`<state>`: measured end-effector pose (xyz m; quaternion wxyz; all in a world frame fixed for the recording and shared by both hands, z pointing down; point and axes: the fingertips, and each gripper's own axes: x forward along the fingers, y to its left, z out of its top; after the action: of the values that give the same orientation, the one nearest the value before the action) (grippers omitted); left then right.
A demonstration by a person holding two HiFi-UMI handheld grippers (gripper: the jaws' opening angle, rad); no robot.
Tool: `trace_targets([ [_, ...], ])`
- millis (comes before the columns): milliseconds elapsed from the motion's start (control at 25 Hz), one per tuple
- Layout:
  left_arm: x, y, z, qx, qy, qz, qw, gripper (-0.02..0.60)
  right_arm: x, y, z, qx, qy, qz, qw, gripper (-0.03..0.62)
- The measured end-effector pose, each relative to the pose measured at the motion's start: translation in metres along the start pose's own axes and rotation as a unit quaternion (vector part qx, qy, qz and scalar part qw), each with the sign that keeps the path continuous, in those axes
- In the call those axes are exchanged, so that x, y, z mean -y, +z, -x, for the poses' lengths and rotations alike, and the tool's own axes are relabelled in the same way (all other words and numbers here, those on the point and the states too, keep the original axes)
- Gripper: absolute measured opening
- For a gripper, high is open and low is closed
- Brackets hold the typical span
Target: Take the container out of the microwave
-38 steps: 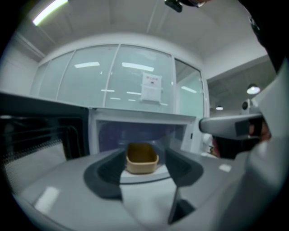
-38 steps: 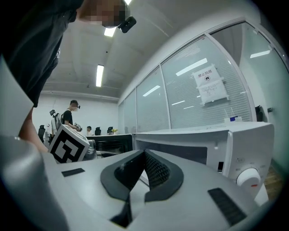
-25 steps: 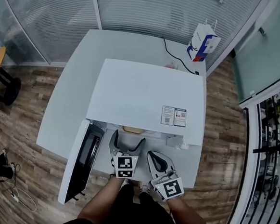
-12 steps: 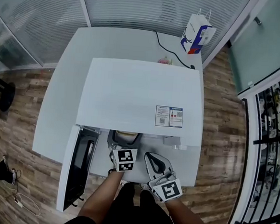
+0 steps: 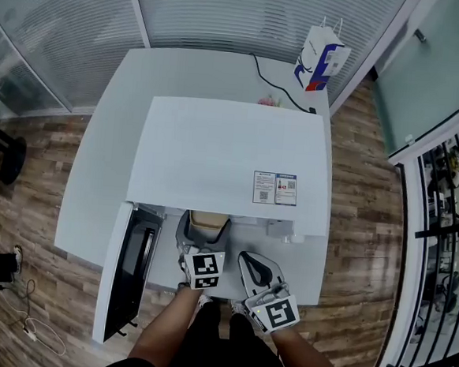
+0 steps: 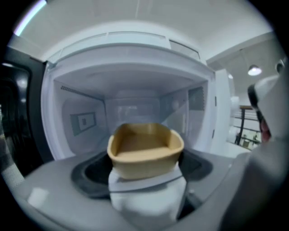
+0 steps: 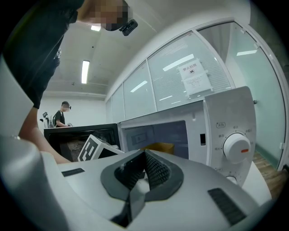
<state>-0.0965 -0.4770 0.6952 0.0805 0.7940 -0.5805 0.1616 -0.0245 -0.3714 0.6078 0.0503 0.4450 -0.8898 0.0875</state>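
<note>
The white microwave (image 5: 232, 155) stands on the white table (image 5: 95, 176), its door (image 5: 124, 269) swung open to the left. A tan, empty container (image 5: 208, 220) sits just inside the opening, and fills the middle of the left gripper view (image 6: 144, 149). My left gripper (image 5: 204, 231) reaches into the opening with a jaw on either side of the container; its jaws are closing, and no pad is seen pressing on it. My right gripper (image 5: 251, 261) hangs in front of the microwave, shut and empty (image 7: 144, 155). The right gripper view shows the container (image 7: 160, 146) behind its tips.
The microwave's control dial (image 7: 235, 149) is on the right of its front. A paper bag (image 5: 322, 55) and a black cable (image 5: 280, 88) lie at the table's back right. A person (image 7: 58, 118) stands far off in the room. Wood floor surrounds the table.
My left gripper has moved forward from in front of the opening until its jaws flank the container, and they have drawn closer together. The right gripper has stayed put.
</note>
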Motion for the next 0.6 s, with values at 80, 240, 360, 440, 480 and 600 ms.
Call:
trace_targets([
  [80, 0.002, 0.002, 0.01, 0.002, -0.001, 0.002, 1.0, 0.457, -0.003, 0.002, 0.003, 0.004, 0.002, 0.002, 1.0, -0.002],
  [240, 0.005, 0.003, 0.033, 0.007, 0.0, 0.006, 1.0, 0.457, -0.008, 0.01, 0.007, 0.018, 0.006, 0.009, 1.0, -0.002],
  [360, 0.01, 0.003, 0.054, 0.008, -0.001, 0.007, 0.9999, 0.457, -0.011, 0.017, 0.013, 0.025, 0.008, 0.015, 1.0, -0.002],
  [440, 0.014, 0.003, 0.069, 0.009, -0.002, 0.006, 0.9999, 0.457, -0.013, 0.022, 0.018, 0.029, 0.01, 0.02, 0.999, -0.002],
  [480, 0.016, 0.003, 0.076, 0.01, -0.002, 0.003, 0.9999, 0.457, -0.015, 0.024, 0.021, 0.031, 0.012, 0.023, 0.999, -0.002],
  [600, 0.019, 0.004, 0.096, 0.014, 0.003, -0.006, 0.9999, 0.456, -0.02, 0.034, 0.026, 0.041, 0.017, 0.032, 0.999, -0.002],
])
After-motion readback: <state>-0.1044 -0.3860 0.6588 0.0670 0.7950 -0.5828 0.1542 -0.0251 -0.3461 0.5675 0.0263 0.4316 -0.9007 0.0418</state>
